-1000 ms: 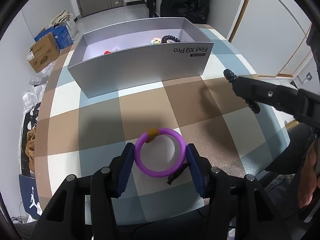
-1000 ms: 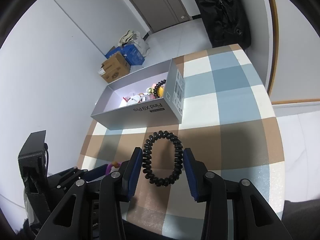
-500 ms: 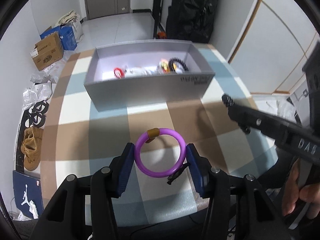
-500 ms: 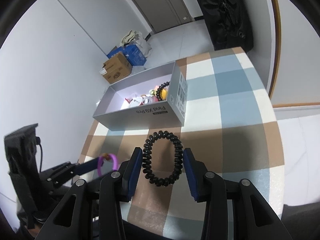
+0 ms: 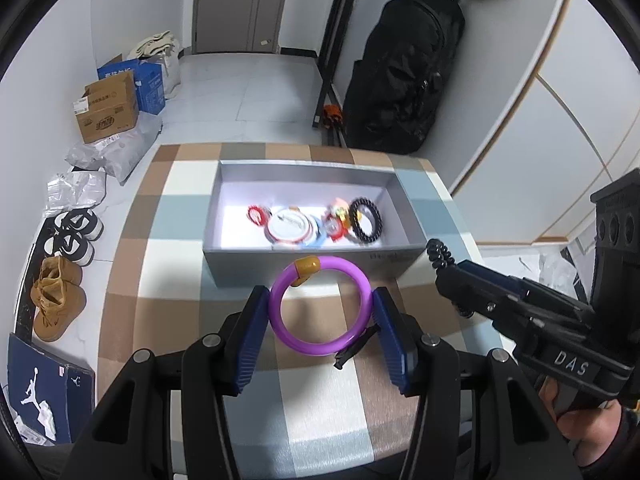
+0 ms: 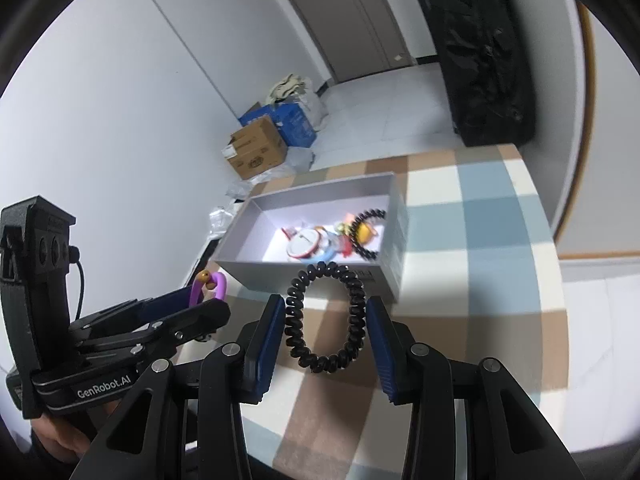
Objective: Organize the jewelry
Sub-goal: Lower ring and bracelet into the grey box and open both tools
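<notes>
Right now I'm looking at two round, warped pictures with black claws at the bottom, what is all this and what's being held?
No robot here: a person holds a two-finger gripper in each hand, and a fisheye camera on each looks along its fingers. One picture is from the left gripper, the other from the right gripper; each also shows the other gripper at its edge. The left one is shut on a purple bangle with an amber bead. The right one is shut on a black coil bracelet. Both are held above a checked table. On it stands an open grey box that already holds several bracelets and small trinkets. Cardboard boxes and shoes lie on the floor.
</notes>
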